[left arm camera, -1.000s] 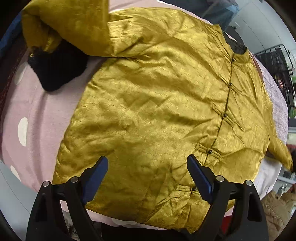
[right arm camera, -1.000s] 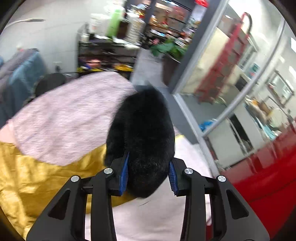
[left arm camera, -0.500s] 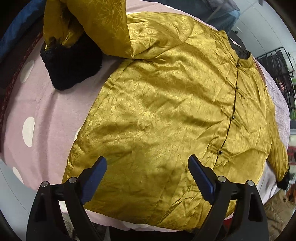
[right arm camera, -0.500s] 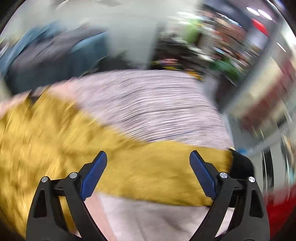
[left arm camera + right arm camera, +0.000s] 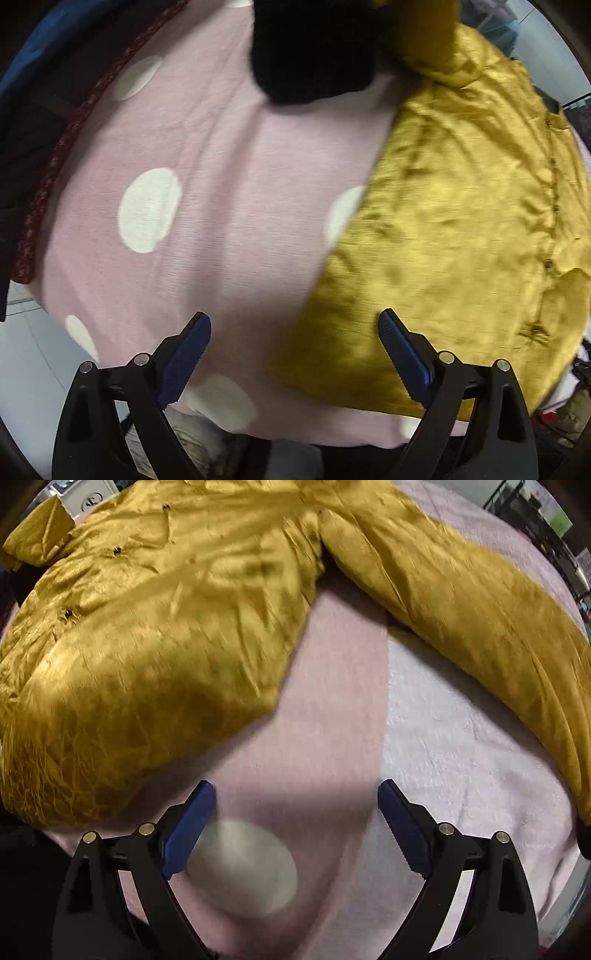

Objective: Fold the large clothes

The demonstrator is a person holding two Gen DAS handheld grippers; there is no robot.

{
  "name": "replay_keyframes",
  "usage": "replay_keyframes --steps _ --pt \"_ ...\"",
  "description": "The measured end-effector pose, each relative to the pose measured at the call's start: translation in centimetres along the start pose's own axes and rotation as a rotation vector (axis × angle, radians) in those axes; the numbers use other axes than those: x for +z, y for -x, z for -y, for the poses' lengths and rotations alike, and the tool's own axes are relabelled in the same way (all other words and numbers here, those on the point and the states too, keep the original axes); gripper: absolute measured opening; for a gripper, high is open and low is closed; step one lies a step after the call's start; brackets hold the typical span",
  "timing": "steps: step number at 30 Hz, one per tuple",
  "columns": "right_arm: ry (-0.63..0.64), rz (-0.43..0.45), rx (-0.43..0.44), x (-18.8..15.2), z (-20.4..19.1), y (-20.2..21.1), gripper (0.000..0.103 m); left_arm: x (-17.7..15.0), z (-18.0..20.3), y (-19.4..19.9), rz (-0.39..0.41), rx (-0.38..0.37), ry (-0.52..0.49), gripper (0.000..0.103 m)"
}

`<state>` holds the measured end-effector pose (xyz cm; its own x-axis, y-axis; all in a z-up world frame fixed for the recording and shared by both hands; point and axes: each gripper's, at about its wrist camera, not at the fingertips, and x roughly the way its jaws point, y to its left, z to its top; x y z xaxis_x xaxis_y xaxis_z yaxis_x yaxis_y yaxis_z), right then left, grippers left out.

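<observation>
Pink dotted sheet [image 5: 229, 155] carries gold jacket [image 5: 155, 620], cuff cropped; both grippers' fingers apart, empty.

Bare pink sheet [image 5: 332, 686] ahead of right fingers; gold jacket [image 5: 155, 602] left, sleeve [image 5: 480, 602] right.

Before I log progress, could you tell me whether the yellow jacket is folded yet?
Still spread: the jacket lies open on the bedspread, its sleeve stretched outward.
</observation>
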<state>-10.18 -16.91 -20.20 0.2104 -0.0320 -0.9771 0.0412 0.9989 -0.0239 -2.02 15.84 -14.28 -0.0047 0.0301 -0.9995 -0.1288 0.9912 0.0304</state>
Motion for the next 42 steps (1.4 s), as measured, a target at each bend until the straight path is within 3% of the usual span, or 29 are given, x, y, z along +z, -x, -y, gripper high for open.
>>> replay_keyframes --steps 4,5,7,8,9,11,13,15,16,19,22,24,25,26,28,29,30,33,35,36,39,42 --pt "0.048 0.056 0.033 1.9 -1.9 -0.8 0.090 0.2 0.7 -2.4 -0.028 -0.037 -0.027 0.090" --pt "0.061 0.062 0.034 2.4 -2.6 -0.8 0.085 0.3 1.2 -2.8 -0.038 -0.062 -0.026 0.090" --pt "0.044 0.070 0.078 3.6 -3.3 -0.3 0.065 0.4 2.7 -3.2 -0.056 -0.151 -0.025 0.090" --pt "0.030 0.070 0.106 4.1 -3.5 0.0 0.049 0.6 3.9 -3.4 -0.068 -0.188 -0.040 0.090" --pt "0.016 0.068 0.112 4.5 -3.7 0.4 0.036 0.6 4.9 -3.5 -0.077 -0.184 -0.063 0.089" --pt "-0.013 0.039 0.121 5.1 -3.8 0.8 0.025 0.7 6.8 -3.7 -0.081 -0.162 -0.139 0.086" --pt "-0.042 0.027 0.134 5.3 -3.3 1.4 0.018 0.8 7.6 -3.3 -0.073 -0.154 -0.181 0.071" --pt "-0.088 0.010 0.155 4.9 -2.4 2.8 0.014 1.1 7.3 -2.3 -0.088 -0.183 -0.185 0.030" --pt "-0.119 0.006 0.181 4.7 -2.3 4.0 0.013 1.2 6.8 -1.5 -0.096 -0.208 -0.173 0.022" --pt "-0.276 0.048 0.374 4.3 0.7 9.1 0.009 2.1 5.1 2.5 -0.067 -0.311 -0.140 0.017" --pt "-0.449 0.176 0.631 4.3 4.4 14.3 0.001 3.5 4.0 6.5 0.029 -0.336 -0.131 0.017" --pt "-0.528 0.219 0.714 4.7 6.1 15.3 0.002 4.1 2.8 8.2 0.083 -0.391 -0.047 0.017" --pt "-0.545 0.217 0.697 5.0 6.3 14.9 0.002 5.1 1.7 8.5 0.106 -0.421 0.037 0.017" --pt "-0.543 0.197 0.601 5.1 6.4 14.3 0.004 5.5 1.1 8.4 0.108 -0.412 0.088 0.019" --pt "-0.493 0.082 0.340 5.3 5.5 12.0 0.021 6.4 1.3 7.1 0.062 -0.303 0.106 0.022" --pt "-0.454 0.020 0.264 5.4 4.8 10.7 0.055 6.2 1.8 6.8 0.053 -0.258 0.074 0.022" --pt "-0.404 -0.039 0.161 5.2 4.0 9.6 0.070 5.8 2.5 6.6 0.053 -0.230 0.030 0.022" --pt "-0.262 -0.157 -0.255 4.2 2.7 7.1 0.071 4.4 4.7 5.7 0.038 -0.169 -0.091 0.022" --pt "-0.155 -0.214 -0.434 3.1 2.6 5.7 0.071 3.9 5.7 5.1 0.014 -0.155 -0.118 0.022" --pt "-0.139 -0.224 -0.434 2.2 3.1 5.5 0.071 3.8 5.9 4.6 -0.001 -0.158 -0.117 0.022" --pt "-0.177 -0.227 -0.271 0.7 4.4 4.2 0.071 3.5 5.3 4.1 -0.022 -0.160 -0.112 0.022" --pt "-0.191 -0.269 -0.300 -0.8 5.8 2.5 0.069 4.3 5.8 4.1 -0.018 -0.163 -0.112 0.022"
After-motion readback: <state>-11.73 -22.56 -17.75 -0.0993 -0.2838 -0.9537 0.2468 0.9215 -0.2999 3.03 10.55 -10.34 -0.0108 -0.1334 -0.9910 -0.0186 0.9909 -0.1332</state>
